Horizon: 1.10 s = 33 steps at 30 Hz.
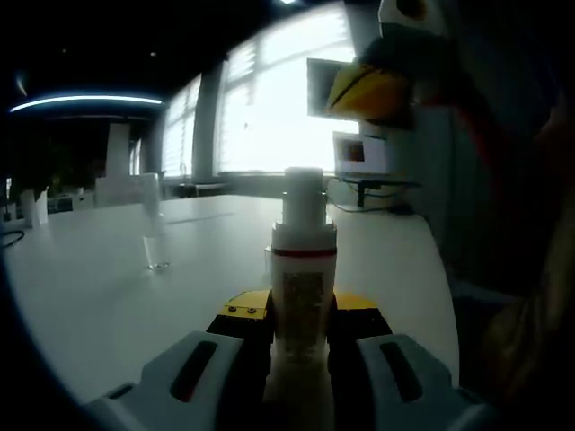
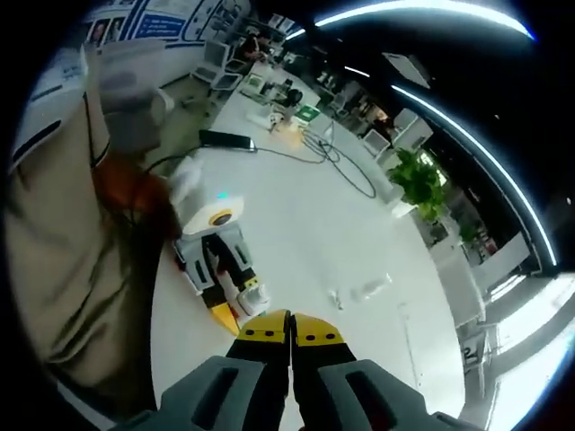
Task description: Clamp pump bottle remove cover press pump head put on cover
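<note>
Two tongs are in your hands. Your left tongs [image 1: 301,337] are clamped on the pump bottle [image 1: 303,296]: the two jaws press its body from both sides, and the bottle stands upright between them on the white tabletop [image 1: 108,287]. Its pump head [image 1: 304,199] is bare at the top, with a thin red band under the white collar. The clear cover [image 1: 154,222] stands upright by itself on the tabletop, to the left of the bottle and farther away, well apart from it.

Your right tongs [image 2: 291,337] are held high over the tabletop [image 2: 296,233] and look down on it. Their yellow-tipped jaws are together, with nothing between them. Below them you see the left tongs [image 2: 241,296] from above, with the bottle [image 2: 251,298] at their tips, and your sleeve [image 2: 63,242] beside them at the left. The cover [image 2: 371,288] looks, in this view, like a small clear piece lying to the right of the bottle. At the far end of the tabletop there is a black cable [image 2: 332,162] and a green plant [image 2: 419,184] beyond the edge. In the left gripper view, bright windows [image 1: 278,99] are behind the bottle.
</note>
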Each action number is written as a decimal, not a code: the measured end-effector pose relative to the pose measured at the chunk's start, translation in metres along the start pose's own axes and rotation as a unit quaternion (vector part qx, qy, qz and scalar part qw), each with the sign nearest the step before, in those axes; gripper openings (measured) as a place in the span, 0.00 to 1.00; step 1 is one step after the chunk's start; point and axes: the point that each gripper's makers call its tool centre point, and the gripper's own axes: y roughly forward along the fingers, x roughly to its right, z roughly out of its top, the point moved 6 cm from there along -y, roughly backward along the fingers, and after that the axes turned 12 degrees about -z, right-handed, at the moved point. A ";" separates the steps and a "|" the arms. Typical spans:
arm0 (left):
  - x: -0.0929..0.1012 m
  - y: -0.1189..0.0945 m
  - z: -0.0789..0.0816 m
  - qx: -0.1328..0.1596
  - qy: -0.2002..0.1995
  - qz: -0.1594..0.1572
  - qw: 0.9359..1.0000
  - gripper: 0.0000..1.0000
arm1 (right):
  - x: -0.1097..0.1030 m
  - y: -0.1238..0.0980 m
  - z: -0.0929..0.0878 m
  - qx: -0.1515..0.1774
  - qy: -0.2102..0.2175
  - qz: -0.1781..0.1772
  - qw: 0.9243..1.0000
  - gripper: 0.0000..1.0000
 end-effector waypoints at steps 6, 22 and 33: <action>0.001 -0.001 0.000 -0.001 0.003 0.002 1.000 0.14 | 0.005 0.008 0.002 -0.013 -0.010 0.014 1.000 0.00; 0.000 -0.001 0.000 -0.001 0.004 0.001 1.000 0.14 | -0.001 0.018 0.024 -0.022 -0.036 0.061 0.997 0.00; 0.002 0.000 0.000 -0.002 0.010 0.002 1.000 0.14 | -0.004 0.025 0.041 -0.019 -0.046 0.089 0.995 0.00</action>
